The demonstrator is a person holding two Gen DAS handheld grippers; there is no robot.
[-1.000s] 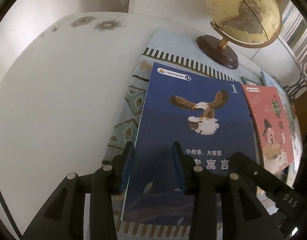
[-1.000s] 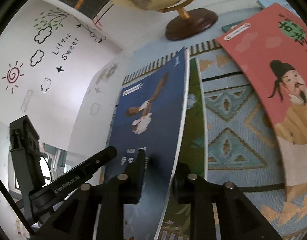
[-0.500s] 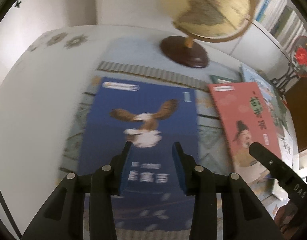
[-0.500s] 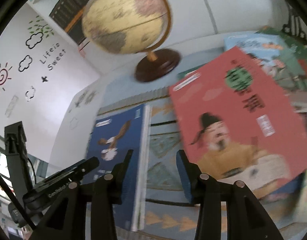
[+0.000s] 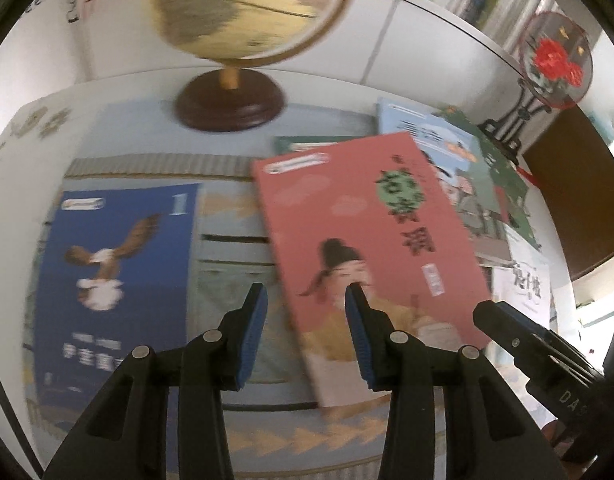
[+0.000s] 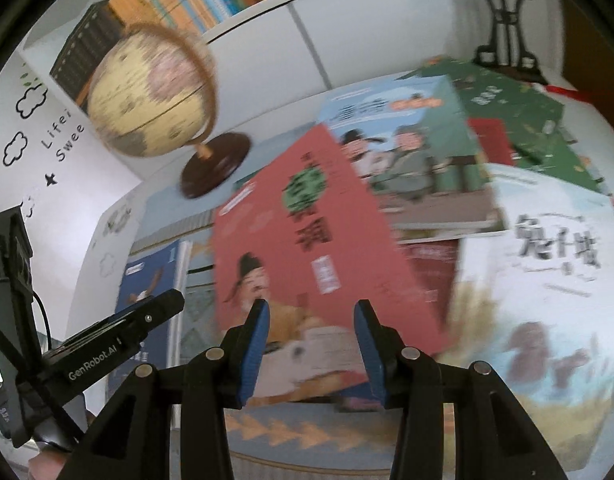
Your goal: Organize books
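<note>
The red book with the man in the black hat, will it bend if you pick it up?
Probably a bit: the red book looks thin and soft-covered, so a one-edge grip may let it droop. It overlaps other books, so it may slide.

Both grippers are matte black plastic with angular linked arms and round silver screws at the pivots. The left gripper (image 5: 305, 330) and the right gripper (image 6: 311, 344) carry ribbed blue pads on their fingers (image 5: 254, 332). White "GenRobot.AI" lettering marks one housing, "DAS" the other.
</note>
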